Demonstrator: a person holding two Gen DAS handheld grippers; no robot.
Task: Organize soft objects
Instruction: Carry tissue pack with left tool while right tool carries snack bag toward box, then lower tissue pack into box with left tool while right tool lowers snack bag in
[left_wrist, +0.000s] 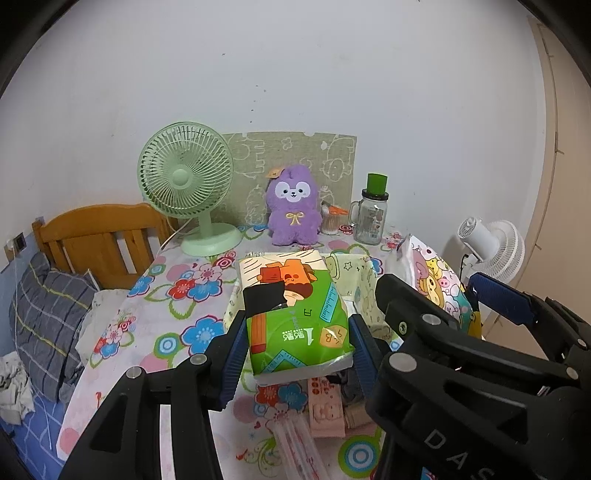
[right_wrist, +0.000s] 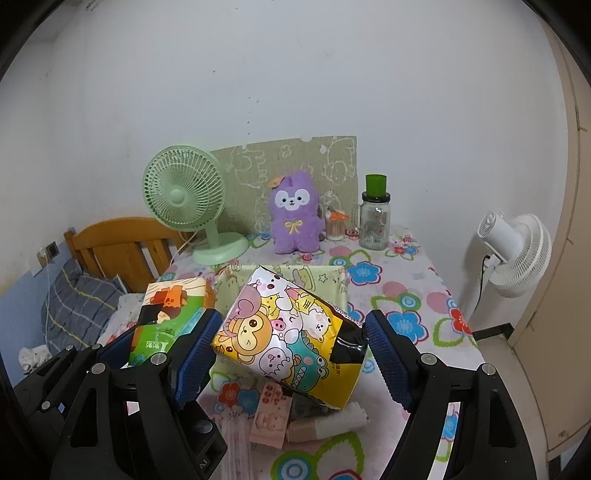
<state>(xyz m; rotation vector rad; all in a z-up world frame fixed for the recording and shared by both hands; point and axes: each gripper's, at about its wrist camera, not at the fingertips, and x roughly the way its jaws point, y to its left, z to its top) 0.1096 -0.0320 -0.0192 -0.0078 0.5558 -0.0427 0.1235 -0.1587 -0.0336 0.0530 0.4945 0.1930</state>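
Green tissue pack (left_wrist: 295, 314) and cartoon pack (right_wrist: 291, 339), both lifted.

— Where do the two packs sit?
— The tissue pack (left_wrist: 293, 317) is between the left gripper's (left_wrist: 295, 350) fingers, left of the cartoon pack (right_wrist: 291, 339), which is between the right gripper's (right_wrist: 291, 354) fingers. Both are above the fabric bin (right_wrist: 334, 282).
— And behind?
— The plush toy (right_wrist: 293, 216) stands at the back of the table (right_wrist: 417, 295), desk fan (right_wrist: 184, 195) to its left, jar (right_wrist: 375, 221) to its right.
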